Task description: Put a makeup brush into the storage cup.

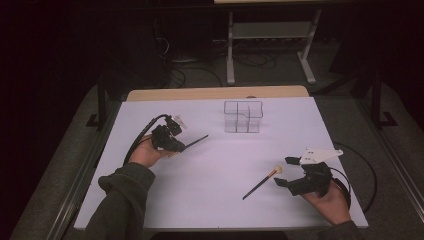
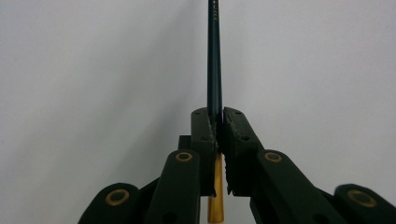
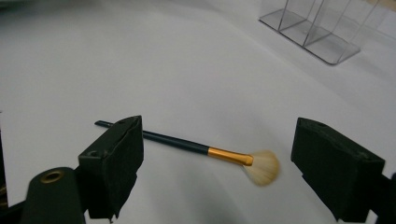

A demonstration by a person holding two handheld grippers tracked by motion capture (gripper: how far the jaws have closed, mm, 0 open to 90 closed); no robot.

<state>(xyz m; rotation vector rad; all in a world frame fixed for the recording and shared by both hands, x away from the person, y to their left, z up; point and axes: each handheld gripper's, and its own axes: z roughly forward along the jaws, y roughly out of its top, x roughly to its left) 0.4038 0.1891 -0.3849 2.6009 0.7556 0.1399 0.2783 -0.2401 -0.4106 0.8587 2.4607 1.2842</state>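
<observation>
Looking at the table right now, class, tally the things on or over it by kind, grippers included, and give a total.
Makeup brushes: 2, one clamped in the left gripper, one lying on the table
Clear divided organiser: 1
Grippers: 2, the left shut, the right gripper open
Total: 5

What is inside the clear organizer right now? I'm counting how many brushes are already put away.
The clear organizer looks empty. One brush is clamped in the left gripper; another brush lies on the table.
</observation>
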